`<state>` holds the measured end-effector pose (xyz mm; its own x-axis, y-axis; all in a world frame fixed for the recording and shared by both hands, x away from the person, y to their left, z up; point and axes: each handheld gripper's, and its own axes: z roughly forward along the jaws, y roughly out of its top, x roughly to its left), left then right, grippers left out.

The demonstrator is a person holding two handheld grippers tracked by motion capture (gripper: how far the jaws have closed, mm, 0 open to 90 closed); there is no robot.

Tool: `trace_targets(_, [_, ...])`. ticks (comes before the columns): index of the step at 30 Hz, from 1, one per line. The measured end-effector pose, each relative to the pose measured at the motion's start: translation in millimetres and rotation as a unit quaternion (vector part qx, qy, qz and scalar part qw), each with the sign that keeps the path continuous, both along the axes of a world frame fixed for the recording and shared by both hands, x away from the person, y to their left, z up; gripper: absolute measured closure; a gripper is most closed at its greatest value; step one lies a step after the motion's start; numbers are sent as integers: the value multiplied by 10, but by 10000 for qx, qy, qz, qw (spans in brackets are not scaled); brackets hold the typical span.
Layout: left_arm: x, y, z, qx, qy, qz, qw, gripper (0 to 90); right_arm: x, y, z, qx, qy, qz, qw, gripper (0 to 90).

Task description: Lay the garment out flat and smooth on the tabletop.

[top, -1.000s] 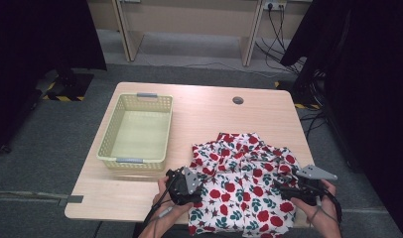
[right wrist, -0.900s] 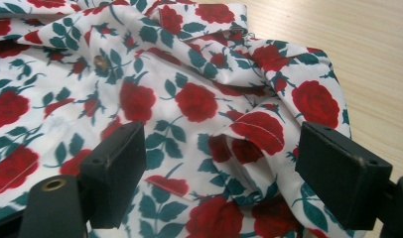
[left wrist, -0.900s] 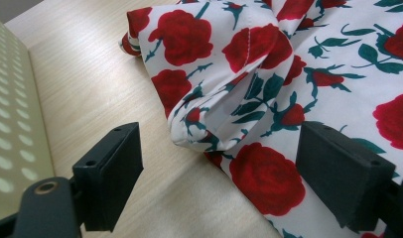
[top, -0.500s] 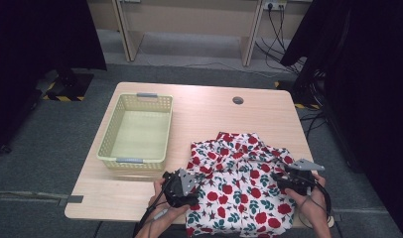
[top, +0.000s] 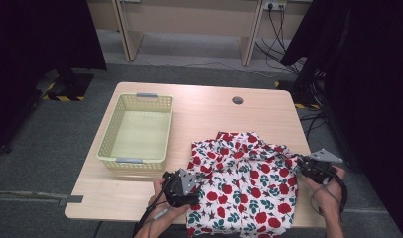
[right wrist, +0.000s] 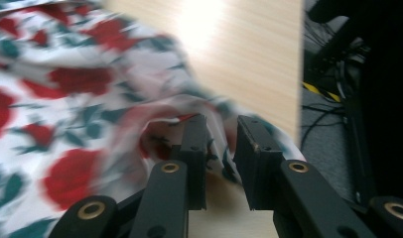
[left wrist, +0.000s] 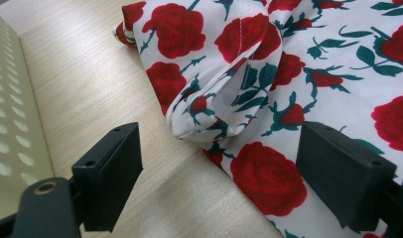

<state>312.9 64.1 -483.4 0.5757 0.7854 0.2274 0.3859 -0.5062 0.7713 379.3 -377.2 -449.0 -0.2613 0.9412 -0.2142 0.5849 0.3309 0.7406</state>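
A: Status?
B: Shirt lies spread on the table, at 3 o'clock of the basket. Right gripper has just been closing, cloth edge between the jaws. Left gripper is held wide open, nothing gripped.
A: Remaining?
B: Folding and basketing, judged all still undone.

You're working in what looks like a lab or recording studio rather than a home: your light wooden counter has a cable grommet hole and stands on grey carpet. Black curtains hang at both sides, yellow-and-black hazard tape marks the floor, and cables run down from a wall socket.
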Motion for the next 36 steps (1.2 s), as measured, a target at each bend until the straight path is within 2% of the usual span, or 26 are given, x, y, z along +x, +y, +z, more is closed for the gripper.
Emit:
trace_targets(2, [-2,0,1,18,-5,-7,10000,173,33,-67,20,-118,-4,-108,9999,731])
trace_targets(5, [-6,-5,0,28,-31,-7,10000,173,68,-135,23,-45,12,-168,9998,678])
trace_targets(10, [2,2,1,-4,12,-5,10000,173,2,-111,106,344,-130,-59,9993,565])
trace_targets(13, [5,5,2,-27,44,-4,10000,173,-14,-98,194,756,-201,-7,9969,496])
trace_targets(16, [5,4,2,-28,42,-4,10000,173,-16,-81,294,956,-278,55,9950,432])
trace_targets(19, [9,7,2,-49,63,0,10000,173,-3,-37,343,1159,-256,147,9928,387])
trace_targets(22, [7,5,2,-36,50,-2,10000,173,46,64,312,1051,-134,318,9939,321])
trace_targets(24, [7,5,2,-35,49,-3,10000,173,98,141,254,1098,-4,364,9933,290])
trace_targets(29, [8,7,2,-40,57,-3,10000,173,241,269,165,1071,183,381,9933,278])
trace_targets(33, [7,6,2,-36,50,-3,10000,173,380,360,89,811,473,434,9946,310])
trace_targets(35, [6,5,2,-30,45,-4,10000,173,446,394,32,611,601,464,9952,373])
trace_targets(36, [6,5,2,-30,46,-4,10000,173,477,404,3,519,641,475,9955,447])
